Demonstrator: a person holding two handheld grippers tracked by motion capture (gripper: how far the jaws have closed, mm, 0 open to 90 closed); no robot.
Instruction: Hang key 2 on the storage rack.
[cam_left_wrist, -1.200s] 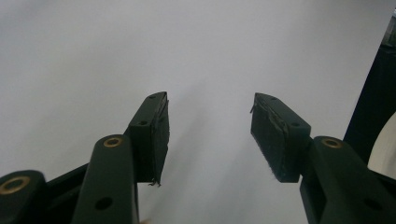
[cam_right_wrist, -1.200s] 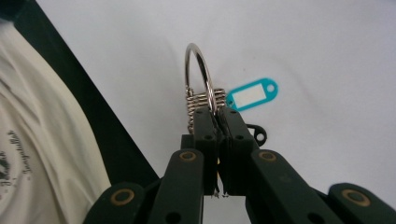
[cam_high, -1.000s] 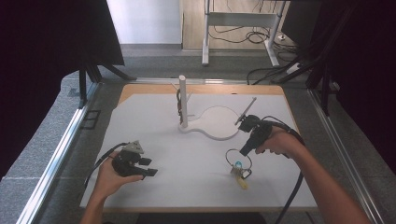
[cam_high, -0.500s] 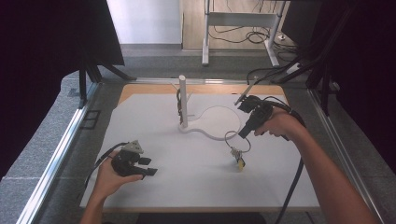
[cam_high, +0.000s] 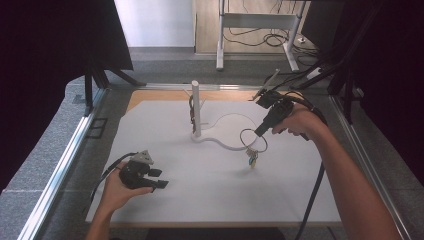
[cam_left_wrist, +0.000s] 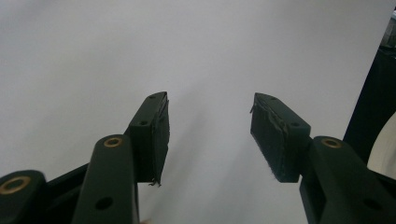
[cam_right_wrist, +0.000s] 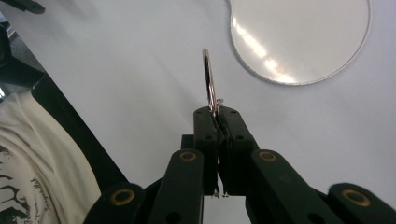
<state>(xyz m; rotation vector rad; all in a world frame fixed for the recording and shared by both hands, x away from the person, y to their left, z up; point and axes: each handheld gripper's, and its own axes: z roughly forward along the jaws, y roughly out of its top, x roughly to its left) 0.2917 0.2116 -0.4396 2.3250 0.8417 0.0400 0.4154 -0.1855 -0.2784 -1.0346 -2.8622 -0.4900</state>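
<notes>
Already lifted: the key ring (cam_high: 253, 141) hangs clear of the surface (cam_high: 200, 200), pinched in the right tool (cam_high: 258, 133), near the far right corner.
Left to do: probably hooking it on the white stand (cam_high: 196, 107).
Left tool (cam_high: 159, 179): half-open, empty, near the left edge.
Right gripper view: ring (cam_right_wrist: 208, 79) edge-on between pressed pads; the dangling keys (cam_high: 251, 157) show from the high view.

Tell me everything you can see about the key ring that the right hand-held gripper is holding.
The key ring is a thin, shiny metal loop, silvery with a slightly coppery glint. The right hand-held gripper pinches its edge between shut jaws, and the ring stands edge-on straight out from the tips in the right gripper view. In the high view it hangs clear above the white table mat, near the stand's white base, with a small cluster dangling below it, yellow and bluish bits, too small to identify.
</notes>
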